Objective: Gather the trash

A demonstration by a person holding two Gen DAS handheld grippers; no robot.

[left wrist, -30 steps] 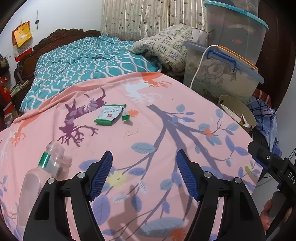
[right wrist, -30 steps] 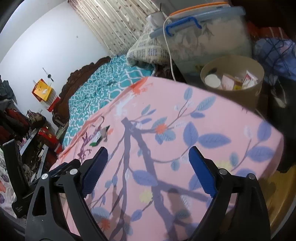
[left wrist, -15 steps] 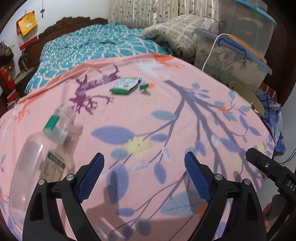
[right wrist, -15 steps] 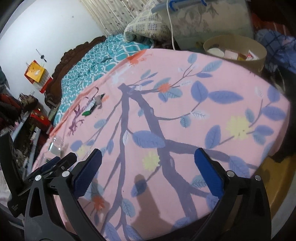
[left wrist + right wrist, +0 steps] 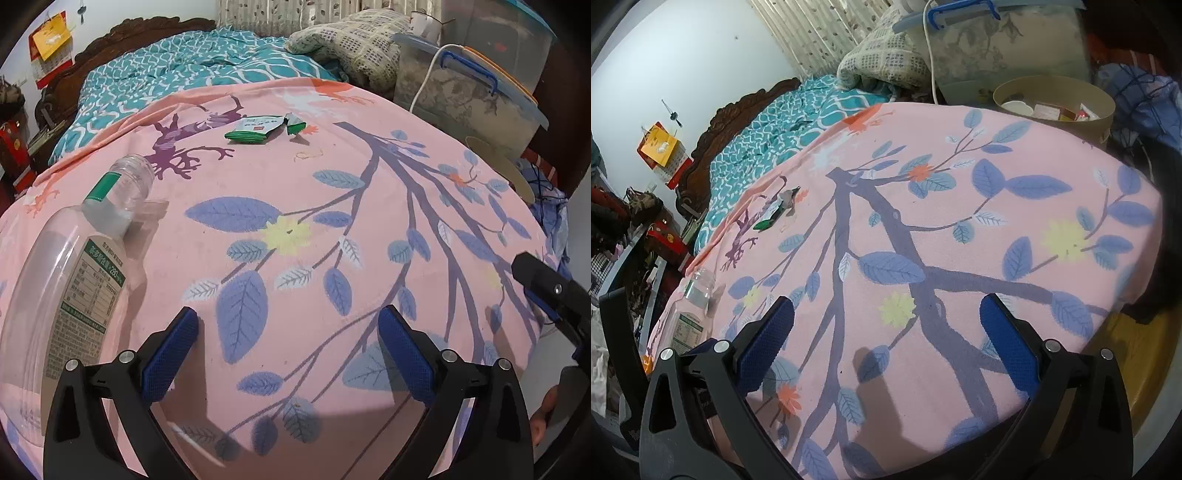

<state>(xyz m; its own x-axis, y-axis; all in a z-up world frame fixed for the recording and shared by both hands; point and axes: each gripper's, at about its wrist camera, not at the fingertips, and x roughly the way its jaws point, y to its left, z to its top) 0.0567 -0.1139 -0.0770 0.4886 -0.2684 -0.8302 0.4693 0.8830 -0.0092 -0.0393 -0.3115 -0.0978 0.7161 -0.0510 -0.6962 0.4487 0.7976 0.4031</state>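
Note:
An empty clear plastic bottle (image 5: 74,273) with a green label lies on the pink floral sheet (image 5: 314,192), just left of my open, empty left gripper (image 5: 288,343). It also shows in the right wrist view (image 5: 689,314). A green and white wrapper (image 5: 255,128) with a torn green piece (image 5: 295,124) lies farther up the sheet, small in the right wrist view (image 5: 774,214). My right gripper (image 5: 886,332) is open and empty low over the sheet's near edge. A round tan trash bin (image 5: 1056,107) with scraps inside stands beyond the bed's right side.
Clear storage tubs (image 5: 465,99) with a white cable stand at the right, beside a folded checked quilt (image 5: 354,40). A teal blanket (image 5: 192,70) covers the bed's far half before a dark wooden headboard (image 5: 122,40). Blue cloth (image 5: 1137,99) is heaped near the bin.
Both grippers have come lower and closer to the sheet. The bottle now looms larger at the left gripper's left side. Both stay open.

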